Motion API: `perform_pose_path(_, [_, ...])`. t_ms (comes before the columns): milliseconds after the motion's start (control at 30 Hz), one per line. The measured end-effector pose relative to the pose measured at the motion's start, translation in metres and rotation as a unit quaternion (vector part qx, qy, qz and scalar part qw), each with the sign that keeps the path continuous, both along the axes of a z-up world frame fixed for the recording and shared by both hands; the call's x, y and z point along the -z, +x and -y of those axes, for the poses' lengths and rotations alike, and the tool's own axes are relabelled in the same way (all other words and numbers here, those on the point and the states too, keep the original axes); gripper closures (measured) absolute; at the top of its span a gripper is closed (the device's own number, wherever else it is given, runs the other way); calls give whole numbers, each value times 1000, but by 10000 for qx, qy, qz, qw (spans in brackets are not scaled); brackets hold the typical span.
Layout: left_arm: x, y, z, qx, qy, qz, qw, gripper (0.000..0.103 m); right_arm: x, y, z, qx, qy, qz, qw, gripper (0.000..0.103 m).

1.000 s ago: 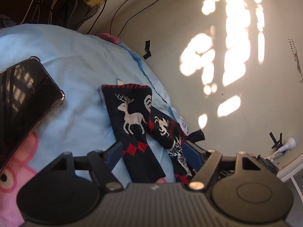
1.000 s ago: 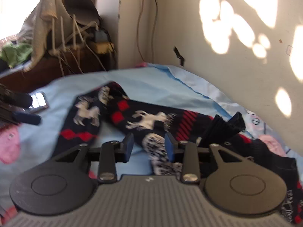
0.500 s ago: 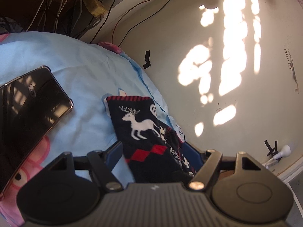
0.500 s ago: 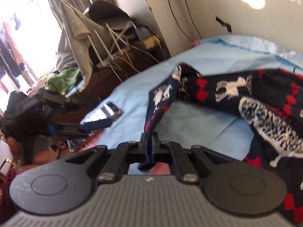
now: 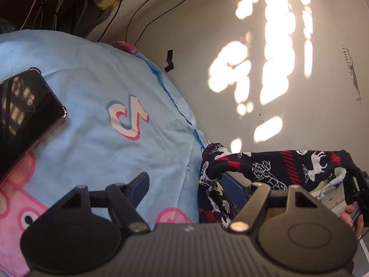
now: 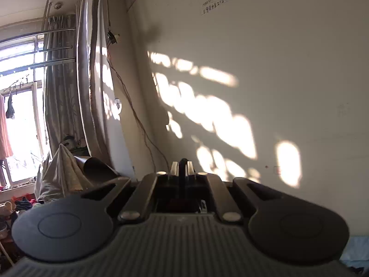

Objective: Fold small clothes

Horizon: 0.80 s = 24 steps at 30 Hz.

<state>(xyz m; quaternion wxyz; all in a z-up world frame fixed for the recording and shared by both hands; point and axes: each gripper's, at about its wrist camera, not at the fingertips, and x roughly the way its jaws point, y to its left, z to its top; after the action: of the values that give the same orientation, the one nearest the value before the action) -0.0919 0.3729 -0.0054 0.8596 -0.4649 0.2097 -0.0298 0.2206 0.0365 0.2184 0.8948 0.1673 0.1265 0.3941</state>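
Note:
A navy sock (image 5: 276,164) with white reindeer and red diamonds hangs stretched in the air, off the right of the blue bed sheet (image 5: 92,138). Its far end is pinched in my right gripper (image 5: 356,182), held by a hand (image 5: 350,217) at the right edge. In the right wrist view that gripper (image 6: 183,168) is shut on a dark strip of sock and faces the wall. More patterned sock fabric (image 5: 212,198) bunches against the right finger (image 5: 235,184) of my left gripper (image 5: 186,184). The left gripper is open over the sheet, holding nothing.
A black phone (image 5: 23,115) lies on the sheet at the left. The cream wall (image 5: 253,46) runs close along the bed's far edge, with cables (image 5: 143,18) hanging down it. Curtains (image 6: 69,92), a window and piled clutter (image 6: 60,173) fill the left of the right wrist view.
The right gripper shut on a sock and swung it up and away from the bed, stretching it in the air; its view went from bed to wall. The left gripper hardly moved.

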Motion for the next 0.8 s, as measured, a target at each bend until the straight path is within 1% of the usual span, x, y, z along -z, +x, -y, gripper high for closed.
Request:
perform_pose_path(100, [-3,3,5,54,47,14,10000,29,12,2,22,765,-443,212,9959,96])
perform_pose_path(167, [-5,6,8,102,65,-5,9999,29,24,12,38,1317,-764,282,9879,96])
perform_pose_path(200, [-6,9,10,139,67,-9,9999,29,28,15,43,1671,-990,411,9801,98])
perform_pose_path(233, [-6,11,13,180,72,-11,9998,29,33,17,51,2111,-1275,602,9672,98])
perform_pose_path(267, [-7,14,16,226,88,-6,9997,29,37,20,57,2427,-1456,699,9565,98])
perform_pose_path(300, [-8,15,19,265,106,-2,9996,29,41,24,70,2597,-1456,649,9524,98])
perform_pose_path(333, [-9,18,22,314,134,5,9994,29,44,28,78,2557,-1271,440,9574,98])
perform_pose_path(367, [-10,21,26,366,171,8,9992,29,48,32,84,2355,-1016,134,9665,97])
perform_pose_path(400, [-11,24,29,402,200,-3,9990,29,54,37,86,2070,-842,-156,9746,93])
perform_pose_path(433, [-12,29,32,450,242,-26,9987,29,61,42,83,1759,-798,-417,9803,93])
perform_pose_path(467, [-15,35,35,501,296,-26,9983,29,70,46,78,1543,-847,-620,9824,93])
perform_pose_path(500, [-19,41,38,562,389,6,9977,29,82,51,70,1365,-953,-835,9825,86])
perform_pose_path(533, [-24,49,42,631,536,53,9966,29,93,57,63,1218,-1060,-1045,9813,76])
perform_pose_path(600, [-34,67,48,758,870,125,9932,24,124,69,48,975,-1356,-1488,9747,67])
perform_pose_path(667, [-44,88,55,957,1163,217,9883,20,154,80,35,692,-1704,-1907,9643,62])
perform_pose_path(733, [-51,111,64,1207,1400,258,9824,19,182,93,25,517,-2030,-2220,9523,56])
perform_pose_path(800, [-55,133,72,1380,1569,245,9776,19,204,103,12,379,-2375,-2506,9377,55])
